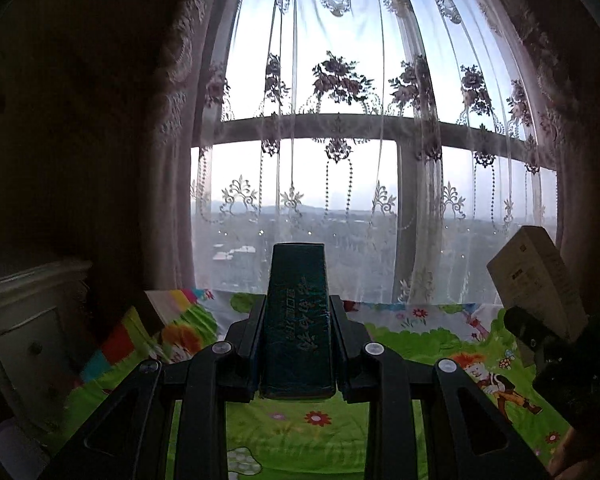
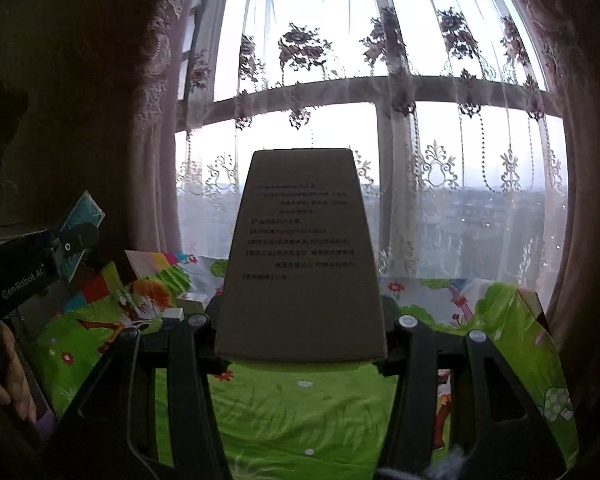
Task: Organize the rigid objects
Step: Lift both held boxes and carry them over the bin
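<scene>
Up front, left wrist view: the left gripper (image 1: 298,320) is clamped on a narrow dark teal box (image 1: 297,316), one finger on each long side. The box juts forward along the fingers, raised above the bed (image 1: 332,432), and carries pale lettering on its upper face. Behind it hangs a lace curtain (image 1: 340,80) over a bright window. The bed has a green cartoon-print cover with flowers. A white cabinet (image 1: 24,320) stands at far left, with a striped multicolour box (image 1: 168,304) lying near it on the cover. At right edge, the right gripper (image 1: 540,340) shows partly, holding a beige box (image 1: 536,276) tilted in the air, well apart from the teal one.

Right wrist view: the right gripper (image 2: 302,320) grips the beige box (image 2: 300,256) across its width, pads pressed on both sides. Printed lines of text cover its top face; too small to read. It is held clear above the bed (image 2: 300,412). At left the left gripper (image 2: 76,240) appears side-on with the teal box (image 2: 80,232) in it; a hand (image 2: 8,384) wraps the handle below. The striped box (image 2: 156,260) lies on the cover by the curtain (image 2: 340,40), and small white boxes (image 2: 180,308) rest nearer, just left of the right gripper's fingers.
</scene>
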A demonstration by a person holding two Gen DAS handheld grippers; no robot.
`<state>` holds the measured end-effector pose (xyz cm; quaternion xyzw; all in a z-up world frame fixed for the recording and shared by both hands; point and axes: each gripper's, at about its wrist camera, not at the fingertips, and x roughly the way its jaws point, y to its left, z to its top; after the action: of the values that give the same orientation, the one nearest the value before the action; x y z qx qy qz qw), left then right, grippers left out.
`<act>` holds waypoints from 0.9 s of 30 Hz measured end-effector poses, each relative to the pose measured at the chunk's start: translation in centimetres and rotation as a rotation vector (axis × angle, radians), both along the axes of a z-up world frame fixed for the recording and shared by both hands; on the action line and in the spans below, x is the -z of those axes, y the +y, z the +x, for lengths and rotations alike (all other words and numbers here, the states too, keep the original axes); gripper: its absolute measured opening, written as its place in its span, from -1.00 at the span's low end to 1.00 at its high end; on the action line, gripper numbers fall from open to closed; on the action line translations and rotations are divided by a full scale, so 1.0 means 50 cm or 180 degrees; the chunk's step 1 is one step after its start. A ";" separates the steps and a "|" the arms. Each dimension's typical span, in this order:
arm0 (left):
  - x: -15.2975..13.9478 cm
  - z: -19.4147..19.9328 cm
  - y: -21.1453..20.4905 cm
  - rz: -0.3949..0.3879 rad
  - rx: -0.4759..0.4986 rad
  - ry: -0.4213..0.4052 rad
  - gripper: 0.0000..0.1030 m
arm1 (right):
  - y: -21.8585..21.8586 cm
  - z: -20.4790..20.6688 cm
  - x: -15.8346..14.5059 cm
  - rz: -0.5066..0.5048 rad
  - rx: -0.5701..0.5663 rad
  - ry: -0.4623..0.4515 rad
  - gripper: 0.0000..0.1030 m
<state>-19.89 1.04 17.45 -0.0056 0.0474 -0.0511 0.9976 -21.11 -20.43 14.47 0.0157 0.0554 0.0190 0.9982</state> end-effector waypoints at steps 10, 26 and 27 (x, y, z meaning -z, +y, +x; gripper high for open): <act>0.021 -0.049 0.078 -0.0101 -0.0115 0.0215 -0.42 | 0.072 -0.029 -0.030 -0.0137 -0.0489 -0.0051 0.06; 0.029 -0.164 0.257 -0.0217 -0.0833 0.0203 -0.42 | 0.257 -0.079 -0.040 -0.0370 -0.1562 -0.0097 0.06; 0.036 -0.171 0.271 -0.0231 -0.0889 0.0262 -0.42 | 0.272 -0.083 -0.038 -0.0400 -0.1642 -0.0090 0.06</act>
<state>-28.44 14.58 15.63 -0.0503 0.0850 0.0868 0.9913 -25.25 -6.82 16.38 -0.0612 0.0446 0.2696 0.9600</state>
